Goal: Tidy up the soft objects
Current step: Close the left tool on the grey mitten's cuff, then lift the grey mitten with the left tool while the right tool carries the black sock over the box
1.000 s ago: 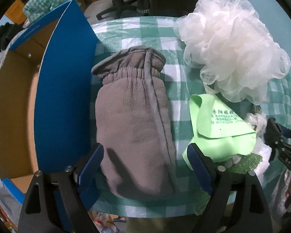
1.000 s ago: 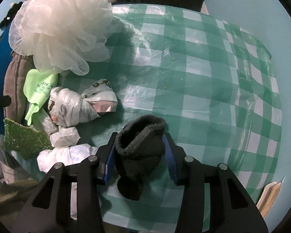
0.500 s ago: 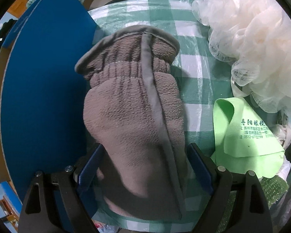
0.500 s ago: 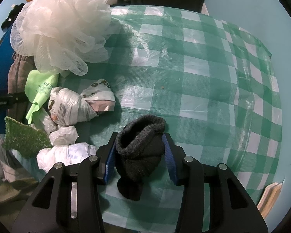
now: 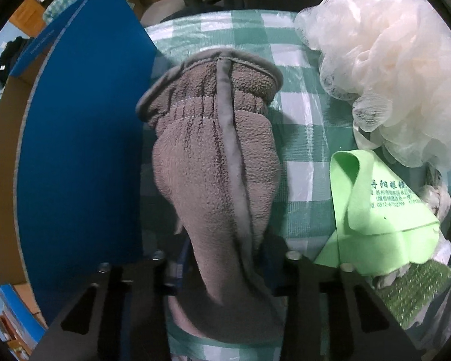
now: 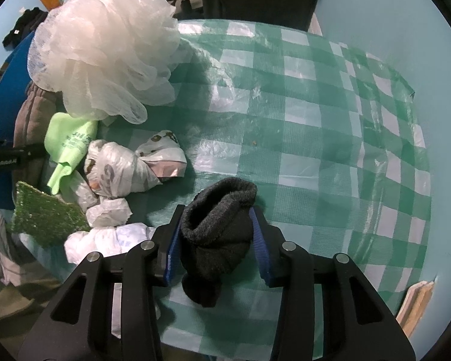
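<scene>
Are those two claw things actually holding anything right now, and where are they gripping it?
Yes. The left gripper pinches the grey fleece mitt near its closed end. The right gripper squeezes the rolled black sock around its middle.

Table w/ green-white checked cloth [image 6: 315,126] is covered w/ soft items: mesh pouf [image 6: 105,48], lime cloth [image 6: 72,144], crumpled bags [image 6: 126,171], green scourer [image 6: 45,213], possibly grey mitt [image 5: 216,162].

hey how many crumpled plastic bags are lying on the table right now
3, possibly more hidden. The big knotted bag lies beside the green cloth; a small wad sits just below it; another white bag lies left of the right tongs.
</scene>
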A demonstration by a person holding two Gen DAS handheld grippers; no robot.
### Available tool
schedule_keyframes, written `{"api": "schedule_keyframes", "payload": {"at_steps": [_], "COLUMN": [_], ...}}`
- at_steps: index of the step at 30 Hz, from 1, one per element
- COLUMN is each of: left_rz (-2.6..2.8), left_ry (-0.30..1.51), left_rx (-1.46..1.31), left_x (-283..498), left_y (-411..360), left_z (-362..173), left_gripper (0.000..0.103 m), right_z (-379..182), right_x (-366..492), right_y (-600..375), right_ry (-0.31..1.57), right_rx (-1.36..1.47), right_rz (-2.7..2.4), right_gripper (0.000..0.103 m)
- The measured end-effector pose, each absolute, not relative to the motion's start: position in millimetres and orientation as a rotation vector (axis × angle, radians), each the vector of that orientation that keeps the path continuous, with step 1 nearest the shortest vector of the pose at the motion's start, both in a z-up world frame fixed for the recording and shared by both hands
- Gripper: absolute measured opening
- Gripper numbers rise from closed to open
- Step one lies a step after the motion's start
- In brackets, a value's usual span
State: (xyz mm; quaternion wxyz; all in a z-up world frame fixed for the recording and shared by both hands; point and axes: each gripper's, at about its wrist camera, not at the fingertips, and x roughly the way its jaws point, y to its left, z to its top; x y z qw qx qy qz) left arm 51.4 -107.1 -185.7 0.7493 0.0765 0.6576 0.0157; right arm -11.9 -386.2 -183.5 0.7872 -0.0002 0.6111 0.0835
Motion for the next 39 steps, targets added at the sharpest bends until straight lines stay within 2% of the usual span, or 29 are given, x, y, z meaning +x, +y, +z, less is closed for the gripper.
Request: {"api": "schedule_keyframes", "payload": {"at_steps": [6, 24, 39], "left_rz": [-0.002, -0.134, -0.124], "left_ry": [1.406, 1.258, 1.175], "left_rx": [0.182, 0.185, 0.132], "left_x": [36.2, -8.5, -10.4], "left_y": [-107.2, -106.5, -72.3], "left_z": [-169.6, -92.7, -58.1], "left_gripper": [0.028, 0.028, 0.028], "right_z": [-165.8, -93.5, -48.4], "right_x": [-15.9, -25.0, -16.1], "right_y": [-381.1, -363.9, -314.0], "right_ry": [1.285, 1.172, 1.089], "right_rx": [0.008, 0.013, -0.008], "right_rz": [0.186, 0.222, 0.295], "right_gripper": [0.04, 0.038, 0.038]}}
